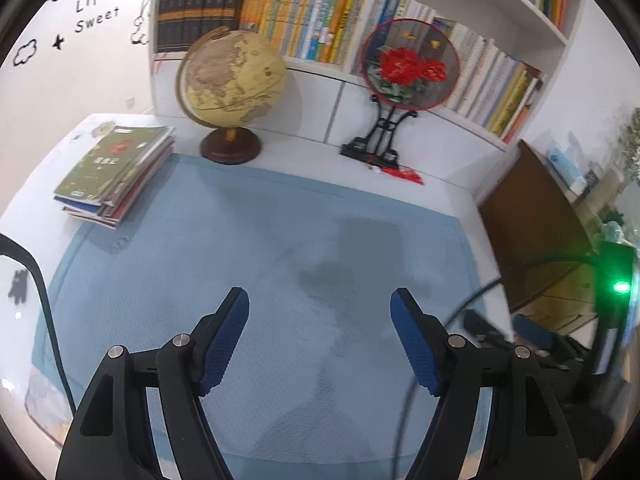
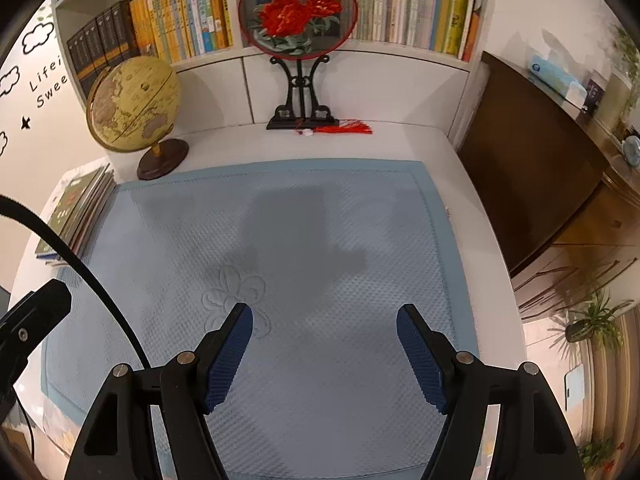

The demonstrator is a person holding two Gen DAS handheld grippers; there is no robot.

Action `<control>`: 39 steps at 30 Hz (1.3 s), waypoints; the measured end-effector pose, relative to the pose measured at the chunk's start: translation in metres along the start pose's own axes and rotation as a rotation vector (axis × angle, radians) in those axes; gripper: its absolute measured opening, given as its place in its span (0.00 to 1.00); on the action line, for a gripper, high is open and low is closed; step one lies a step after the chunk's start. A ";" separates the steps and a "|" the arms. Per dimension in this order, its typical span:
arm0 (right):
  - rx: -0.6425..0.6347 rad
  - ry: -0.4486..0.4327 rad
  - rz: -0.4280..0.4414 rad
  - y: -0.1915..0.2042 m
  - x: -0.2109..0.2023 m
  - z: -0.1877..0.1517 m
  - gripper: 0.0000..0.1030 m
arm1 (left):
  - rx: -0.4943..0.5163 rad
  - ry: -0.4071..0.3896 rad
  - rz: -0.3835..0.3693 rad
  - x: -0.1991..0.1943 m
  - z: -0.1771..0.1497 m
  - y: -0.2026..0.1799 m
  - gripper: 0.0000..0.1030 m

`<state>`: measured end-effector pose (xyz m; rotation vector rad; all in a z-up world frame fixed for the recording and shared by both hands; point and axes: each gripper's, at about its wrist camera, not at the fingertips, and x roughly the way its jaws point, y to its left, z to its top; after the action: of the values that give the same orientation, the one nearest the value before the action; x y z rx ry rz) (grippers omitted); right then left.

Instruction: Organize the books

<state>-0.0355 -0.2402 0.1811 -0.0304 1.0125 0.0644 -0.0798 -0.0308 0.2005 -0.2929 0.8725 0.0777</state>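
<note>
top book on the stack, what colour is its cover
Olive green, with a red mark and small pictures: the top book shows best in the left wrist view.

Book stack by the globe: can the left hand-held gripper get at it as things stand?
Probably yes. The left hand-held gripper is open and empty over the blue mat, with bare mat between it and the book stack. The globe stands behind, not in the way.

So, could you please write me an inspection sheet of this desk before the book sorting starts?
Surface: white desk with blue mat, bare.
Job's things: book stack lying flat at the mat's left edge.
Clutter: globe; embroidered fan on stand.
Grippers: left gripper and right gripper open, holding nothing.
Cables: black cable at left.
Surroundings: bookshelf behind; brown cabinet at right.
</note>
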 end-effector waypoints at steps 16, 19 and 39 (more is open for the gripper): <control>-0.089 -0.162 0.118 0.027 -0.013 0.025 0.71 | 0.007 -0.151 0.320 -0.042 -0.011 0.028 0.82; -0.135 -0.181 0.144 0.040 -0.018 0.021 0.71 | -0.008 -0.120 0.324 -0.047 -0.009 0.032 0.82; -0.134 -0.167 0.178 0.026 -0.034 0.002 0.73 | -0.030 -0.068 0.292 -0.045 -0.008 0.006 0.82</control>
<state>-0.0533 -0.2155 0.2106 -0.0557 0.8407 0.2931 -0.1160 -0.0253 0.2290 -0.1879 0.8421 0.3698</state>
